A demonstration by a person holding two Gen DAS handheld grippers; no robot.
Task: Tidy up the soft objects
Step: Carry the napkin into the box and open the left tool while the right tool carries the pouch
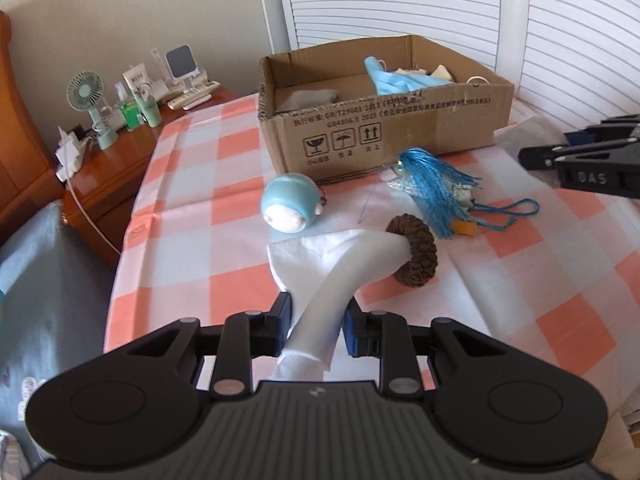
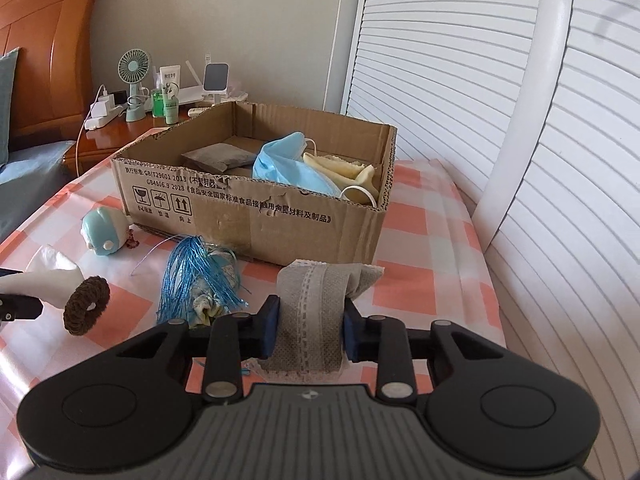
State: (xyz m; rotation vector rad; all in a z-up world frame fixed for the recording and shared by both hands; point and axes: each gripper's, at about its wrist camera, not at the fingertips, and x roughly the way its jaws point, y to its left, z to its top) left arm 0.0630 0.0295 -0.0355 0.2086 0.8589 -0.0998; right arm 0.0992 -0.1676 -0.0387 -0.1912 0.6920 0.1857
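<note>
My left claw clamps the white tissue, right claw clamps the grey lace cloth; I should clear the cardboard box rim before releasing.

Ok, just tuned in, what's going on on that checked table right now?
A person is sorting soft items into the cardboard box. The left gripper is shut on a white tissue, the right gripper on a grey lace-trimmed cloth. A blue mask already lies in the box. The brown scrunchie, blue tassel and round blue toy remain on the table.
</note>
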